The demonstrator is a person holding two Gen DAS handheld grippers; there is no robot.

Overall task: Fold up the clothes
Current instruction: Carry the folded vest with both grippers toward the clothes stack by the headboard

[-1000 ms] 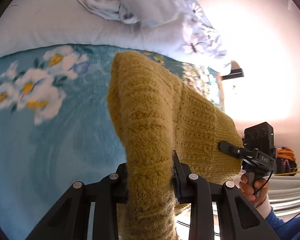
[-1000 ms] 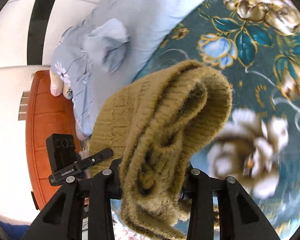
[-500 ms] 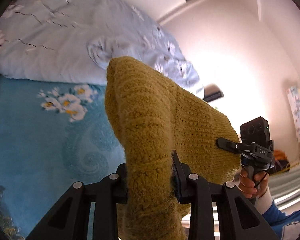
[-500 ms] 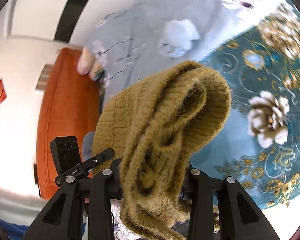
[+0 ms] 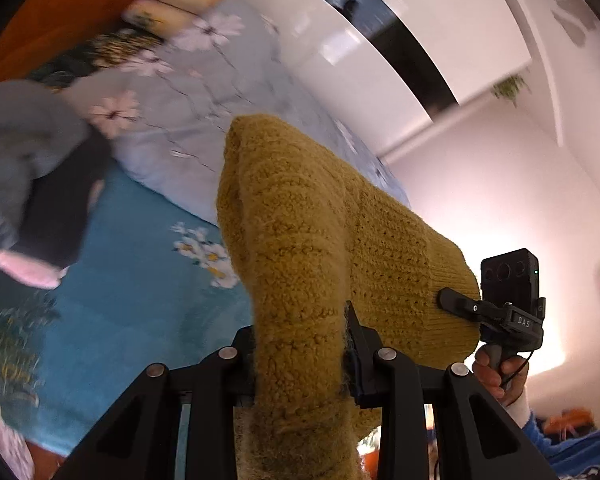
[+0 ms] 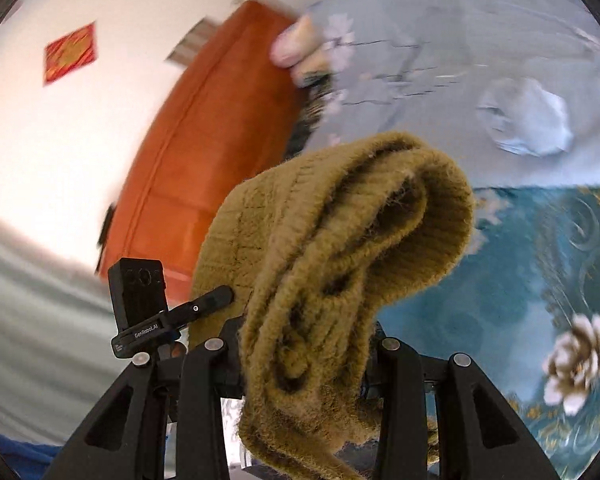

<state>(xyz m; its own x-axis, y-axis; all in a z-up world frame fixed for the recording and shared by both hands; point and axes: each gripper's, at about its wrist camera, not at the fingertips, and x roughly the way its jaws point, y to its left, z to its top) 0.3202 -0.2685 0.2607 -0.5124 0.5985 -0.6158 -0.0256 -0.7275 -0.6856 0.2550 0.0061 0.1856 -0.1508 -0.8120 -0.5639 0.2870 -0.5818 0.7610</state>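
Observation:
A mustard-yellow knitted sweater (image 5: 300,248) hangs in the air between my two grippers, held high above the bed. My left gripper (image 5: 300,356) is shut on one bunched edge of it. My right gripper (image 6: 304,364) is shut on another bunched edge, seen in the right wrist view as thick folds (image 6: 340,264). The right gripper also shows at the right of the left wrist view (image 5: 504,312), and the left gripper shows at the left of the right wrist view (image 6: 148,304). The fingertips are hidden in the knit.
Below lies a teal floral blanket (image 5: 132,280) on the bed. A pale blue flowered quilt (image 5: 188,92) is at the head end, with a crumpled pale cloth (image 6: 528,116) on it. Grey, dark and pink clothes (image 5: 24,184) lie at the left. An orange-brown headboard (image 6: 204,152) stands behind.
Both grippers have risen and tilted up with the sweater. The bed has dropped lower in view; the headboard, wall and ceiling now show. Both grips are unchanged.

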